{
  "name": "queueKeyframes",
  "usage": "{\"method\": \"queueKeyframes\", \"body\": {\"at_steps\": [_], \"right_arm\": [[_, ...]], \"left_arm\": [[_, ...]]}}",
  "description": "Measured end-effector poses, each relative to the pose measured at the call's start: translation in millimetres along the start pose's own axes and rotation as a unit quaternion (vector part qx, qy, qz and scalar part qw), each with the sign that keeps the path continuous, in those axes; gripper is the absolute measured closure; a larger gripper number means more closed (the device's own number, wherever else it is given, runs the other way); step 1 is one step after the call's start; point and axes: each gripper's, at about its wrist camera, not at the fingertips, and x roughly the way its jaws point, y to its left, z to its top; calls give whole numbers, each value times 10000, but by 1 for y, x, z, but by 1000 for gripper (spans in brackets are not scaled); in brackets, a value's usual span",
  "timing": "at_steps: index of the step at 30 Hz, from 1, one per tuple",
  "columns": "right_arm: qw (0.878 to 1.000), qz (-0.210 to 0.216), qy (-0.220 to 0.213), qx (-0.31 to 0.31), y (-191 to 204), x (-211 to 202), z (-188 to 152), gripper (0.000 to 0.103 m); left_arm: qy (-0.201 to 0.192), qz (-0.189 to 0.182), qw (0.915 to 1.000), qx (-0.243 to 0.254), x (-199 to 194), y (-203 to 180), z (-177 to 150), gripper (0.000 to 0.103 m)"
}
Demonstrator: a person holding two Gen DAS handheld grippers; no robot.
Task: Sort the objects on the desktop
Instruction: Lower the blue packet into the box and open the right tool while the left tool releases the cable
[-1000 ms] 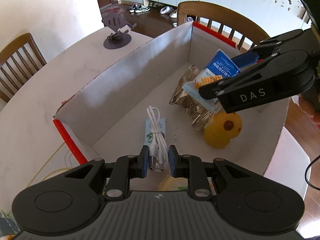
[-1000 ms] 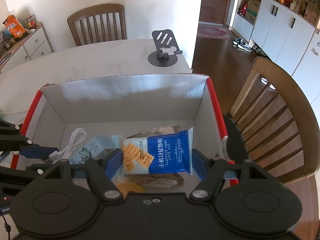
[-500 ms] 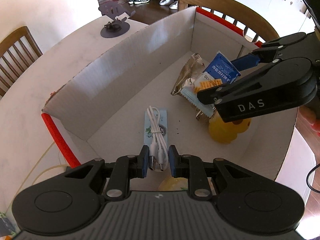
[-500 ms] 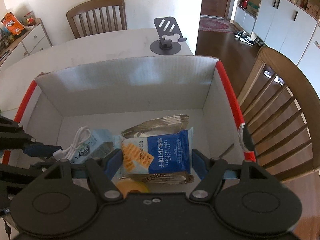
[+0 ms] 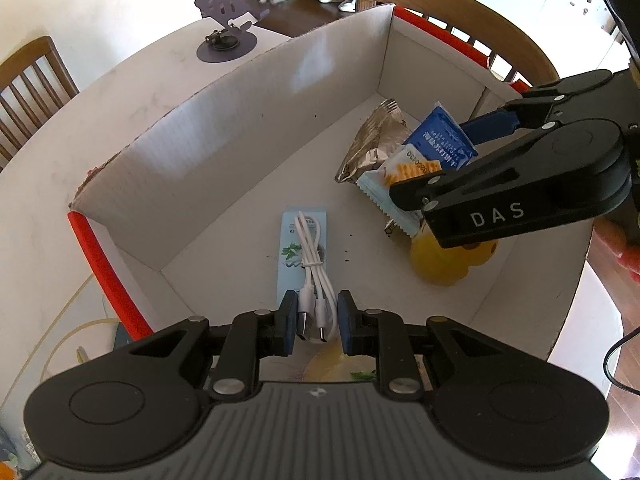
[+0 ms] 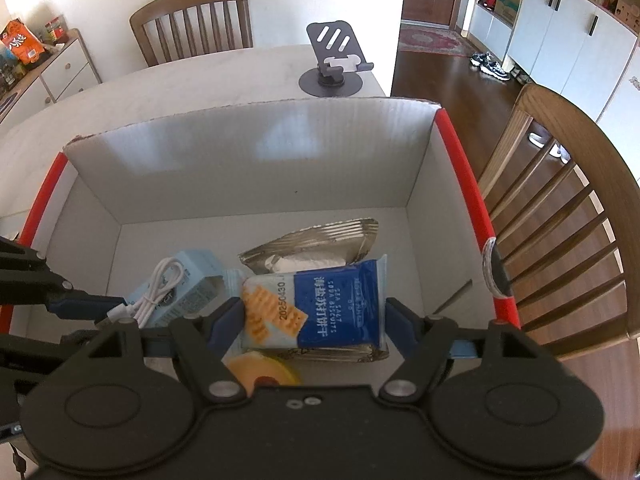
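A white cardboard box (image 5: 240, 120) with red edges holds the sorted things. My left gripper (image 5: 314, 320) is shut on the plug ends of a white cable (image 5: 312, 256), which trails down onto a light blue packet (image 5: 288, 240) on the box floor. My right gripper (image 6: 312, 316) hangs over the right side of the box, its jaws opening. A blue and white biscuit packet (image 6: 320, 308) lies between its pads, resting on a silver packet (image 6: 316, 244). A yellow duck toy (image 5: 444, 264) sits under that gripper, partly hidden.
The box stands on a pale table (image 5: 100, 112). A dark phone stand (image 6: 336, 60) is on the table beyond it. Wooden chairs stand at the right (image 6: 560, 220) and far side (image 6: 192, 20). A person's hand (image 5: 624, 248) shows at the right edge.
The right gripper's jaws have spread a little away from the biscuit packet. The left gripper keeps its hold on the cable. Both views now look slightly deeper into the box.
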Motion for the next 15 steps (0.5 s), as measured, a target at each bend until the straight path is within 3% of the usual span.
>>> {"method": "queueKeyframes", "body": {"at_steps": [15], "right_arm": [[9998,164,-109,66,-4,-10,-3,22]], "left_arm": [[-147,-112,9994,-301,-11,5,-4,83]]}}
